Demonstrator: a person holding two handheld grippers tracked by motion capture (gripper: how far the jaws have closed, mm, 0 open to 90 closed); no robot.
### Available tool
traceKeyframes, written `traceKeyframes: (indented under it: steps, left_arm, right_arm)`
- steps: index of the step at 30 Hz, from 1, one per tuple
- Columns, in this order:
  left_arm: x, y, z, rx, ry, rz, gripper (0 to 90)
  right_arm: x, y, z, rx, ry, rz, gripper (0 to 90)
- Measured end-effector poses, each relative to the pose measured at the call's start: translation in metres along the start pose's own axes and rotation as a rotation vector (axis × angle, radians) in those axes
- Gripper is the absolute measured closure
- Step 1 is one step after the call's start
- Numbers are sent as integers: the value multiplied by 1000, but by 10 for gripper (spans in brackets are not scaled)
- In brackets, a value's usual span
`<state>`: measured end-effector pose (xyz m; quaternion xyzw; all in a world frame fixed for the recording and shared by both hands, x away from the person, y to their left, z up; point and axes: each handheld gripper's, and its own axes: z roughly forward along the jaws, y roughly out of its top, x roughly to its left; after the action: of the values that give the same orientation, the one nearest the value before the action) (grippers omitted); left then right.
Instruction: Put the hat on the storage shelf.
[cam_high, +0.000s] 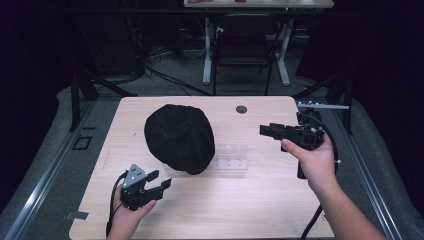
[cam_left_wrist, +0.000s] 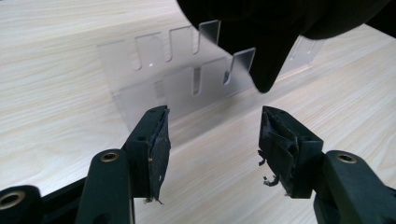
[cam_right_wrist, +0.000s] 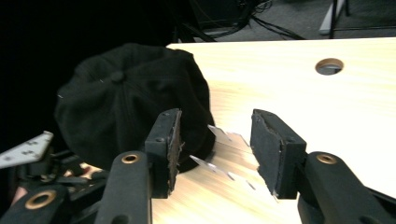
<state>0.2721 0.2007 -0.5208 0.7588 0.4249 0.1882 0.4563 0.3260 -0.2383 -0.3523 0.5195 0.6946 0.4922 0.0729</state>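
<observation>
From the high view I see the black cap (cam_high: 179, 137) sitting on the wooden table (cam_high: 260, 200), draped over the left end of a clear slotted rack (cam_high: 231, 159), a little left of the table's middle. Its long axis runs on a diagonal, from the far left of the table toward me and to the right; I read the lower edge nearest me as its brim end, though the dark cloth hides the exact outline. In the right gripper view the crown faces up, with the button on top showing. My left gripper (cam_high: 159, 181) hangs near the front-left of the table, just short of the cap, its 2 jaws spread apart with nothing between them; in the left gripper view a point of the cap's cloth droops over the rack just beyond the tips. My right gripper (cam_high: 265, 131) is over the right side, aimed left toward the cap, well apart from it, its 2 jaws likewise wide and empty.
</observation>
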Motion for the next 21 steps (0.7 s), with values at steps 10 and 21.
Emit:
traceKeyframes:
  steps: [10,21]
  left_arm:
    - [18,-16,-6,-17,42,-79,409]
    - [25,-26,-3,20,61,-96,376]
  right_arm:
    - [-11,-26,2,29,-81,-39,452]
    - [-25,-58,10,35,-120,-49,417]
